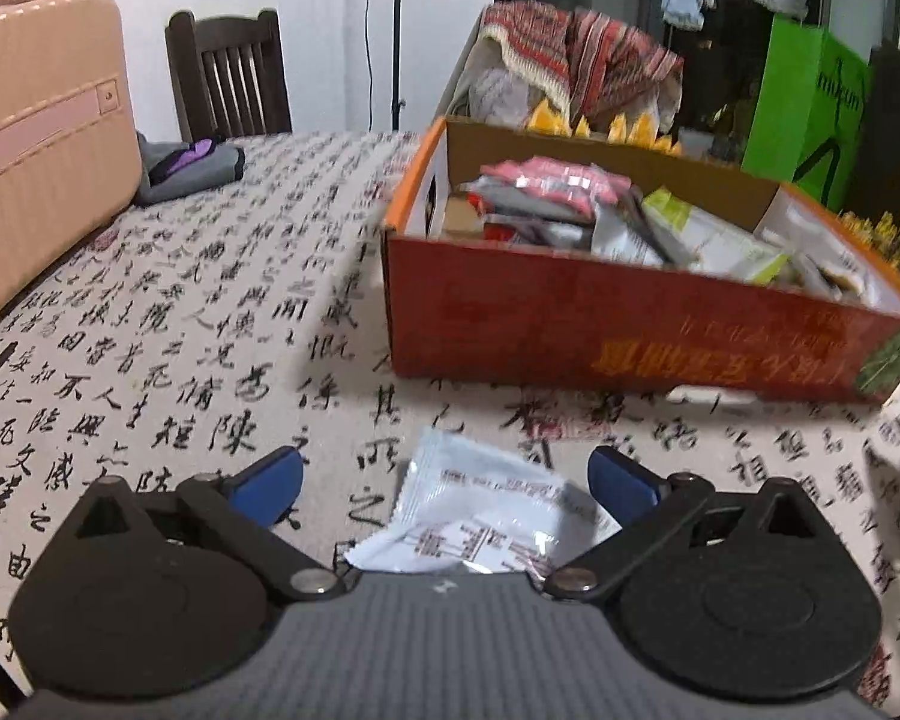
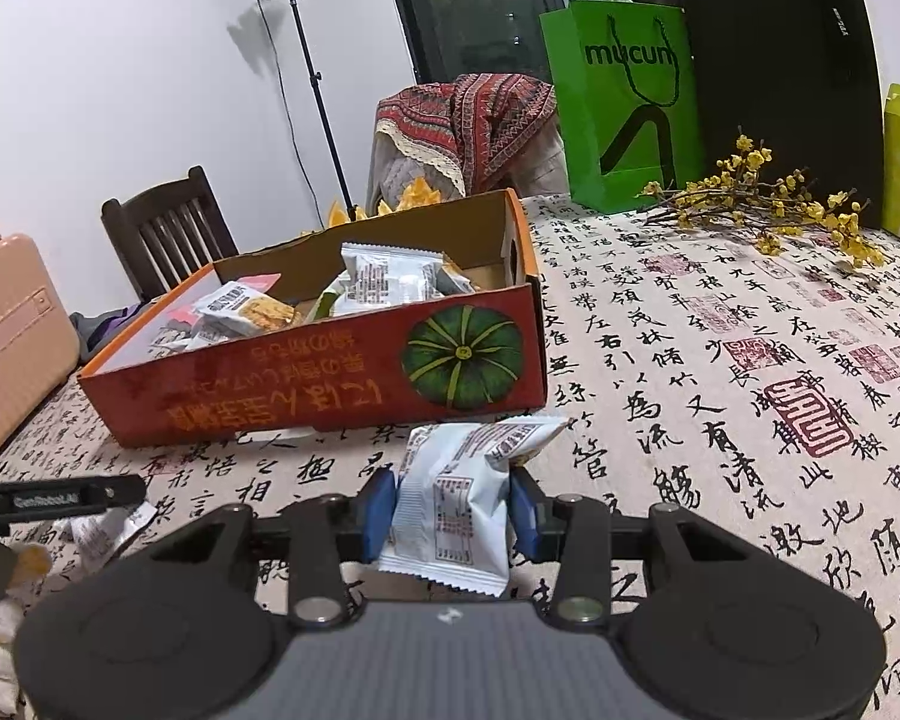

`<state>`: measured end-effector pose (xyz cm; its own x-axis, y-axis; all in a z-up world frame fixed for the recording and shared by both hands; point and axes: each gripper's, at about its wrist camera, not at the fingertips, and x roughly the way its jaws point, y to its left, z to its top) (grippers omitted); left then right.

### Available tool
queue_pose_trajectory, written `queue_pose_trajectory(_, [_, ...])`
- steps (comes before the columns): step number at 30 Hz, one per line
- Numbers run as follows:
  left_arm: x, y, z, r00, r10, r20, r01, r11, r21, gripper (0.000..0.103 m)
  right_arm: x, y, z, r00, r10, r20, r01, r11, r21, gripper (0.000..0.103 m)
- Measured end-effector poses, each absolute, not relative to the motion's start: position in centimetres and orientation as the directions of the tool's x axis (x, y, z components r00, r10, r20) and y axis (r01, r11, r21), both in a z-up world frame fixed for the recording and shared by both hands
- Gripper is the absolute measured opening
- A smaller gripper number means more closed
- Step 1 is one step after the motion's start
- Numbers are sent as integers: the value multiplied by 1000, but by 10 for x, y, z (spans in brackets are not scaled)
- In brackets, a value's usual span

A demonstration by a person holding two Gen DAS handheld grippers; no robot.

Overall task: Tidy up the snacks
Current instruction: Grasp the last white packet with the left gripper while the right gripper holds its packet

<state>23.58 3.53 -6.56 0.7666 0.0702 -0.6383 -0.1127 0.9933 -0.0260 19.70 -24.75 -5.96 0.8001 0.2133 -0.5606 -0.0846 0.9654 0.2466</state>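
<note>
Snacks are what I am gathering, and two loose packets remain outside the red cardboard box (image 2: 306,378). My right gripper (image 2: 453,504) is clamped on a white snack packet (image 2: 456,510), its blue pads pressing the packet's two sides; the packet's long axis runs forward, away from me, with its far end almost reaching the box's near wall. The box lies straight ahead and a little left of this hand, its open top above the packet, so I judge the coming move to be a lift up and forward over that wall.

My left gripper (image 1: 444,483) has its jaws spread wide, touching nothing. A second white packet (image 1: 480,516) lies flat on the tablecloth (image 1: 210,300) between the open fingers, near the front edge of the tabletop, tilted slightly across the gripper's line. The left hand is plainly the nearer one to it.

Both packets are crinkled white foil with printed text and serrated ends. Similar packets already fill the box.
</note>
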Motion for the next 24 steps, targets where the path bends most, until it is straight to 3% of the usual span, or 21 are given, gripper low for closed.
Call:
queue_pose_trajectory(4, [236, 26, -64, 781, 39, -623, -61, 998, -14, 103, 197, -248, -60, 798, 211, -565, -82, 966, 245, 40])
queue_pose_trajectory(7, [243, 16, -72, 745, 73, -663, -53, 997, 50, 103, 198, -247, -61, 797, 208, -567, -80, 967, 242, 40])
queue_pose_trajectory(12, [244, 23, -74, 739, 54, -671, -58, 998, 16, 102, 199, -247, -62, 793, 203, -574, -75, 968, 240, 40])
queue_pose_trajectory(14, [241, 23, -73, 750, 49, -660, -54, 998, 13, 89, 200, -247, -62, 791, 202, -577, -73, 968, 240, 40])
queue_pose_trajectory(16, [236, 23, -70, 764, 51, -643, -55, 998, 13, 61, 200, -248, -62, 791, 202, -578, -71, 968, 242, 40])
queue_pose_trajectory(17, [234, 24, -69, 770, 47, -636, -55, 998, 8, 52, 200, -248, -63, 791, 202, -578, -70, 968, 243, 40])
queue_pose_trajectory(19, [231, 28, -67, 776, 16, -631, -44, 999, -29, 15, 201, -248, -63, 790, 200, -579, -67, 968, 243, 40])
queue_pose_trajectory(24, [227, 28, -63, 792, 10, -611, -38, 999, -34, 12, 201, -248, -63, 789, 198, -581, -65, 968, 240, 40])
